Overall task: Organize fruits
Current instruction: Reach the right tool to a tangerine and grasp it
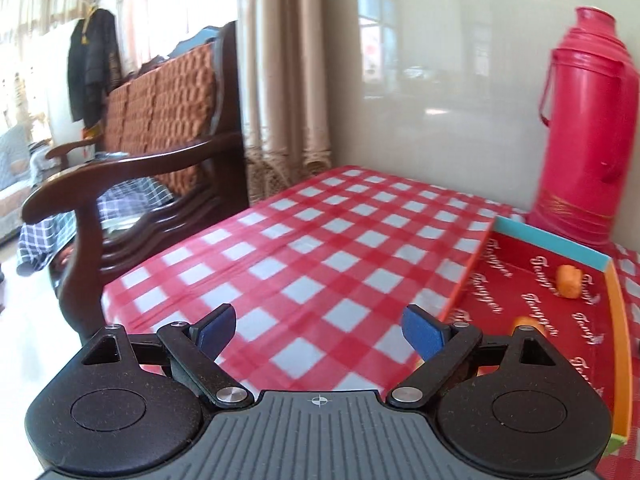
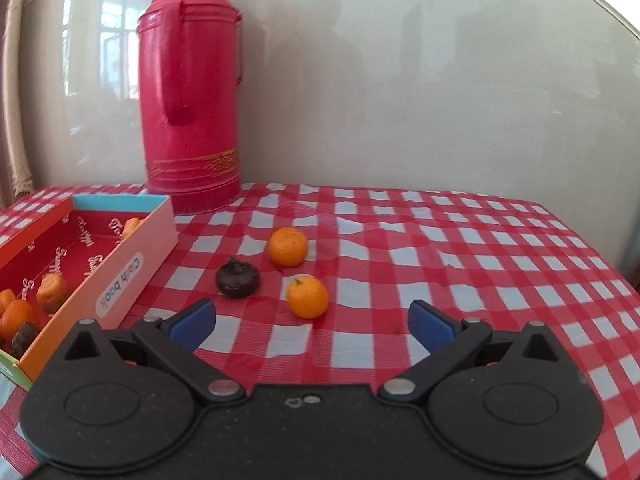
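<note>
In the right wrist view, two oranges lie on the checked cloth: a near one (image 2: pixel 307 296) and a far one (image 2: pixel 287 247). A dark mangosteen (image 2: pixel 237 280) lies to their left. A shallow red box (image 2: pixel 136 258) at the left holds several orange fruits (image 2: pixel 51 291) and a dark one (image 2: pixel 25 336). My right gripper (image 2: pixel 310 326) is open and empty, just short of the near orange. My left gripper (image 1: pixel 320 334) is open and empty over bare cloth, left of the box (image 1: pixel 466 280), where two orange fruits (image 1: pixel 569 280) show.
A tall red thermos (image 2: pixel 192 92) stands against the wall behind the box, also in the left wrist view (image 1: pixel 586 128). A wooden armchair (image 1: pixel 132 184) stands off the table's left edge. The checked table (image 2: pixel 480 260) runs to the right.
</note>
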The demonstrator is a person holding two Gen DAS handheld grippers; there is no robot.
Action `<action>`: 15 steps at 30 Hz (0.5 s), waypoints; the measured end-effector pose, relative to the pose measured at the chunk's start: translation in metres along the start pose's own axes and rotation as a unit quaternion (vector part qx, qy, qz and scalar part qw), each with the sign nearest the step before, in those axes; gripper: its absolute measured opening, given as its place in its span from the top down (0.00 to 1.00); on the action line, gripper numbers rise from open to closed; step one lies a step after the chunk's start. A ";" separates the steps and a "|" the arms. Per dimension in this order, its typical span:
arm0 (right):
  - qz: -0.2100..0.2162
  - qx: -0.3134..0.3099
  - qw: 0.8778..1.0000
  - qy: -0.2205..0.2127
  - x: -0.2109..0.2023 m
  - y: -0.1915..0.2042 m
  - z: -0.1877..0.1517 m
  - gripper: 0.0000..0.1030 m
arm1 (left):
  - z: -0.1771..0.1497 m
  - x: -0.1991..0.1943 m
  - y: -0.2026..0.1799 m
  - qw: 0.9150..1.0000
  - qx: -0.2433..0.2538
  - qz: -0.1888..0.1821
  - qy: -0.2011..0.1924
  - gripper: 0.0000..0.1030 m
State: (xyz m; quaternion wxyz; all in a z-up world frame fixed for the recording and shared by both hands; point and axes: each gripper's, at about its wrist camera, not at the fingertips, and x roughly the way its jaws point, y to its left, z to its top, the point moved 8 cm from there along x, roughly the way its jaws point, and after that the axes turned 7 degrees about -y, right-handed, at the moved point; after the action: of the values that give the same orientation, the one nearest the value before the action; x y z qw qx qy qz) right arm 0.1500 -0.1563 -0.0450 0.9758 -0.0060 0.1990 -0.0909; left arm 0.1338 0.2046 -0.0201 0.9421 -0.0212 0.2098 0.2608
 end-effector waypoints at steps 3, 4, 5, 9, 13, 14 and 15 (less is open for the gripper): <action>0.009 -0.016 1.000 0.008 0.009 0.011 0.003 0.09 | -0.002 0.003 0.015 1.000 0.002 0.023 -0.007 0.07; 0.007 -0.022 1.000 0.012 0.013 0.014 0.003 0.11 | -0.002 0.003 0.019 1.000 0.001 0.029 -0.011 0.07; 0.006 -0.030 0.999 0.016 0.018 0.016 0.004 0.12 | -0.002 0.004 0.023 0.999 0.001 0.034 -0.014 0.06; -0.007 -0.058 0.998 0.035 0.042 0.019 0.008 0.26 | -0.005 0.007 0.036 0.999 -0.007 0.039 -0.011 0.06; -0.021 -0.064 0.996 0.061 0.061 0.012 0.002 0.36 | -0.007 0.012 0.044 0.999 -0.014 0.046 -0.003 0.06; -0.023 -0.061 0.996 0.067 0.064 0.010 -0.001 0.36 | -0.008 0.013 0.045 0.999 -0.016 0.047 -0.002 0.06; -0.023 -0.057 0.995 0.072 0.066 0.008 -0.004 0.37 | -0.008 0.014 0.046 0.999 -0.017 0.048 -0.002 0.06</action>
State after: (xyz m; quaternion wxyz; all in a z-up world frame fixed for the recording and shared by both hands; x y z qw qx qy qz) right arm 0.2097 -0.1599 -0.0742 0.9545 -0.0595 0.2738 -0.1019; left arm 0.1183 0.2496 -0.0297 0.9284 -0.0264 0.2045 0.3091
